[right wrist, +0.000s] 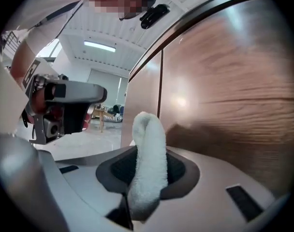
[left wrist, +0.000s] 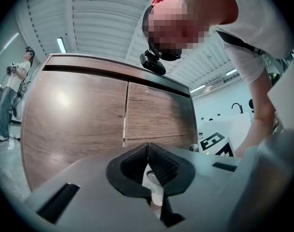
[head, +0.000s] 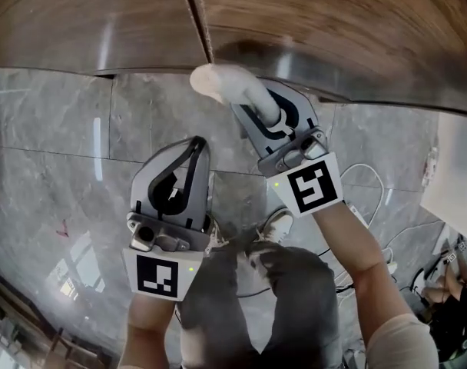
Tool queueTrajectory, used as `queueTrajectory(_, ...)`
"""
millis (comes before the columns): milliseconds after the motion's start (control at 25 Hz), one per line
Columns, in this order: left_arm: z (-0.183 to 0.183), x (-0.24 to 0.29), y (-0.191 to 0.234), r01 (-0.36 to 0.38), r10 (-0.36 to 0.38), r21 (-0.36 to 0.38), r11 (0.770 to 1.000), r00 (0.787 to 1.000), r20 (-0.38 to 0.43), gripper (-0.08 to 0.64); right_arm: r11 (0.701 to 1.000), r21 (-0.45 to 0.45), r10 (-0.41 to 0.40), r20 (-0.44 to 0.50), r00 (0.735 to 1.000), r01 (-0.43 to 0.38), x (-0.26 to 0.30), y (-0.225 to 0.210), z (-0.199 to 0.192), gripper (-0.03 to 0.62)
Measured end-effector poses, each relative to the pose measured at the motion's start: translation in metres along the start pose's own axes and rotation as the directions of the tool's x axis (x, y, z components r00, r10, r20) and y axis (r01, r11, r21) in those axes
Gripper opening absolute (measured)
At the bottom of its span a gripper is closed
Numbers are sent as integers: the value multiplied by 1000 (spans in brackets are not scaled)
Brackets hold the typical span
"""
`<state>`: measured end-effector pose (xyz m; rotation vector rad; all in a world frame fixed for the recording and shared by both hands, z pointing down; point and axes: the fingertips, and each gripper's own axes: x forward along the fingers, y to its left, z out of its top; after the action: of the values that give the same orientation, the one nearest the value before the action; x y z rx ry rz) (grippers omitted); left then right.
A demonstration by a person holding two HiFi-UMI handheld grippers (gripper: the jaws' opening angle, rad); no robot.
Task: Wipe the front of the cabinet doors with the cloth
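Grey plastic on the left gripper (head: pixel 197 146) and the right gripper (head: pixel 258 102), with black ribbed pads (left wrist: pixel 132 166) inside. A white cube (head: pixel 157 275) with black square marks and a tiny green light on each. Dark trousers (head: pixel 295 298), a white shoe (head: pixel 276 223), a short pale sleeve (head: pixel 402 337) on the right arm.

Grey marble-look floor (head: pixel 49 114); ceiling strip lights (left wrist: pixel 60 45); walls (left wrist: pixel 219 98) seemingly white.

Grey marble floor (head: pixel 49 114) with white cables (head: pixel 369 177) at right; 1 distant person (left wrist: pixel 11 95) stands.
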<state>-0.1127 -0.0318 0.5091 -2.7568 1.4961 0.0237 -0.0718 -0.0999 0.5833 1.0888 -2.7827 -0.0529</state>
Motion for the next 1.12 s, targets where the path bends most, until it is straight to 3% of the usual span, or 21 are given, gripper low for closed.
queueTrajectory(120, -17, 2, 10, 0, 0, -13, 1000, 1000, 2, 18, 998, -50, 30, -60, 998, -33, 16, 3, -27, 126)
queueTrajectory(280, -50, 13, 20, 25, -25, -95, 995, 1000, -1, 18, 990, -133, 34, -132, 991, -52, 23, -8, -64, 126)
queueTrajectory(520, -79, 33, 18, 40, -40, -65, 997, 999, 8, 18, 988, -154, -13, -130, 991, -8, 6, -34, -87, 126)
queueTrajectory(1120, -110, 87, -34, 212, -213, 16, 977, 976, 43, 18, 984, -171, -77, -115, 990, 57, -57, -78, -102, 127)
